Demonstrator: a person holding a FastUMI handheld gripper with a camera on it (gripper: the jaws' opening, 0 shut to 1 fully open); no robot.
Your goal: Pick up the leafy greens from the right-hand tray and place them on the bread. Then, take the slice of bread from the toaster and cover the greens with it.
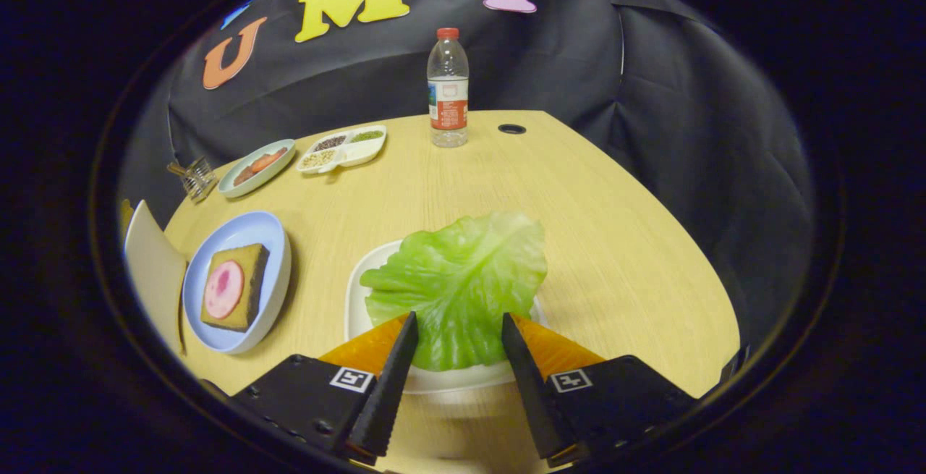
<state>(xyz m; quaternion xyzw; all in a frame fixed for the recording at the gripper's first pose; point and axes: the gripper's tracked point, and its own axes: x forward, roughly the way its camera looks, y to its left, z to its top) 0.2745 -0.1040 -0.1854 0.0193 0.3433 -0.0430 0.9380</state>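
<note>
Matt wood-grain table (622, 257), glossy plastic-looking lettuce leaf (463, 278), clear plastic bottle (448, 90), smooth white tray (356, 300)

No text can be read. The water bottle (448, 88) at twelve o'clock on the desk (622, 257) carries a label too small to make out. Each gripper (459, 329) finger bears a square coded marker.

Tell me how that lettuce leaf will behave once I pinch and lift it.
The lettuce leaf looks thin and ruffled, so likely light and floppy. It overhangs the white tray, so may drag. The gripper is open around its near edge.
</note>
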